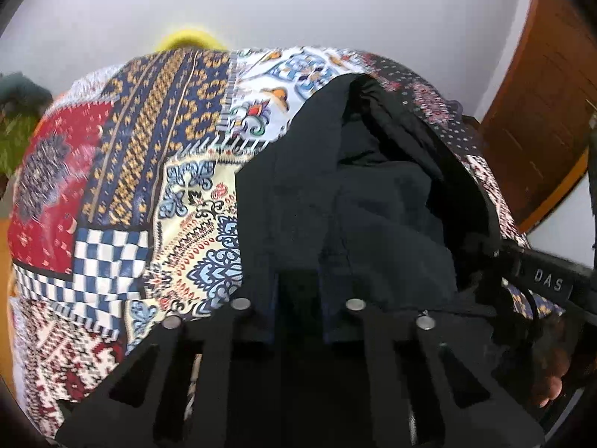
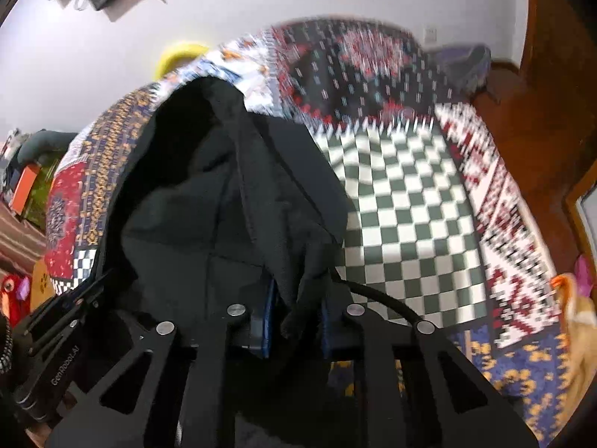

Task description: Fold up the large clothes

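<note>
A large black garment [image 1: 373, 194] lies bunched on a bed with a patchwork cover [image 1: 123, 171]. My left gripper [image 1: 298, 298] is shut on a fold of the black garment, which drapes over its fingers. In the right wrist view the black garment [image 2: 224, 194] hangs in folds in front of the camera, and my right gripper [image 2: 296, 310] is shut on a bunch of it between blue pads [image 2: 269, 317]. The right gripper's body also shows at the right edge of the left wrist view [image 1: 548, 280], close beside the left one.
The patchwork cover [image 2: 403, 205] fills the bed with checkered and patterned squares. A yellow object [image 2: 179, 56] sits at the far edge by a white wall. A brown wooden door [image 1: 552, 112] stands at the right. Cluttered items [image 2: 26, 186] lie at the left.
</note>
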A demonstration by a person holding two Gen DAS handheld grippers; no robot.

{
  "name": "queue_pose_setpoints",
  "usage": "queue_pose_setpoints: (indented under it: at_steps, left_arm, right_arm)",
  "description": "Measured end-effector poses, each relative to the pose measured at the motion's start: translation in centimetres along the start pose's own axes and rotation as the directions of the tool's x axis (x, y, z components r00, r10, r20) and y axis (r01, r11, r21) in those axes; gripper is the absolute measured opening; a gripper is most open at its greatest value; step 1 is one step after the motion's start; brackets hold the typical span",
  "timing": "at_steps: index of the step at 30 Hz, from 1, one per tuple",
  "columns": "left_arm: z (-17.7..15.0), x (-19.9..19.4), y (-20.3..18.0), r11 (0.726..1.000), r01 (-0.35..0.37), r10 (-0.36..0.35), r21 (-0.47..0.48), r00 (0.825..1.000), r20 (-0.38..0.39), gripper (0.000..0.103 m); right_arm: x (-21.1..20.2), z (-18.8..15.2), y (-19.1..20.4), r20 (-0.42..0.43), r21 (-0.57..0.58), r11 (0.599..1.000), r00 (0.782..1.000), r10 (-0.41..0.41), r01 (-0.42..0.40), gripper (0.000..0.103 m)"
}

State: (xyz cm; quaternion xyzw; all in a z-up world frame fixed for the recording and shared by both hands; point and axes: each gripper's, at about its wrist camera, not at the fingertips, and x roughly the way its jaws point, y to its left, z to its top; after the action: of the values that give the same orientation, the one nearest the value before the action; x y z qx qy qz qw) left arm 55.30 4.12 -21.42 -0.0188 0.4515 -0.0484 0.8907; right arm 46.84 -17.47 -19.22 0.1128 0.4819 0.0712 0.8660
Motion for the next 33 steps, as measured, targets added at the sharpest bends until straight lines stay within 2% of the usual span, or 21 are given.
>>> queue_pose_setpoints:
  at_steps: [3,9,14,21,25,28,30,33]
  left_arm:
    - [0.1,-3.3,-0.1,0.999,0.037,-0.037,0.007,0.999,0.035,0.012]
    - [-2.1,-11.0,-0.3,0.996,0.057,-0.063,0.071,0.994,0.091,0.011]
    - [-5.8,-16.0,-0.3,0.991,0.104,-0.112,0.086,0.989,0.096,0.011]
    - [-13.0,-18.8,0.2,0.981,0.18,-0.182,0.076,0.983,0.019,0.012]
    - [-17.1,-18.5,0.7,0.986,0.153,-0.148,0.073,0.986,-0.07,0.014]
    - [-20.0,-18.5,1.5,0.992,0.101,-0.091,0.078,0.989,-0.118,0.016]
    - [-21.6,-19.0,2.2,0.994,0.081,-0.071,0.07,0.988,-0.138,0.019]
    - [-23.1,-20.4,3.4,0.996,0.075,-0.069,0.042,0.989,-0.13,0.028]
  right_arm:
    - [-3.8,-0.5,1.5,0.054,-0.056,0.998,0.998,-0.011,0.014,0.015]
    - [-12.0,-3.1,2.8,0.132,-0.165,0.986,0.99,0.051,-0.028,0.014]
    - [-15.7,-7.5,2.7,0.125,-0.239,0.969,0.988,0.089,-0.057,0.014]
    - [-15.9,-14.8,1.8,0.015,-0.295,0.952,0.996,0.093,-0.084,0.017]
    - [-15.8,-18.4,1.5,-0.077,-0.324,0.942,0.995,0.065,-0.087,0.02]
    - [-16.6,-20.3,1.1,-0.09,-0.338,0.939,0.995,0.041,-0.069,0.022]
    - [-17.5,-21.1,0.4,-0.085,-0.332,0.942,0.996,0.025,-0.052,0.036]
    - [-18.8,-21.8,-1.3,-0.063,-0.296,0.955,0.998,-0.007,-0.012,0.042]
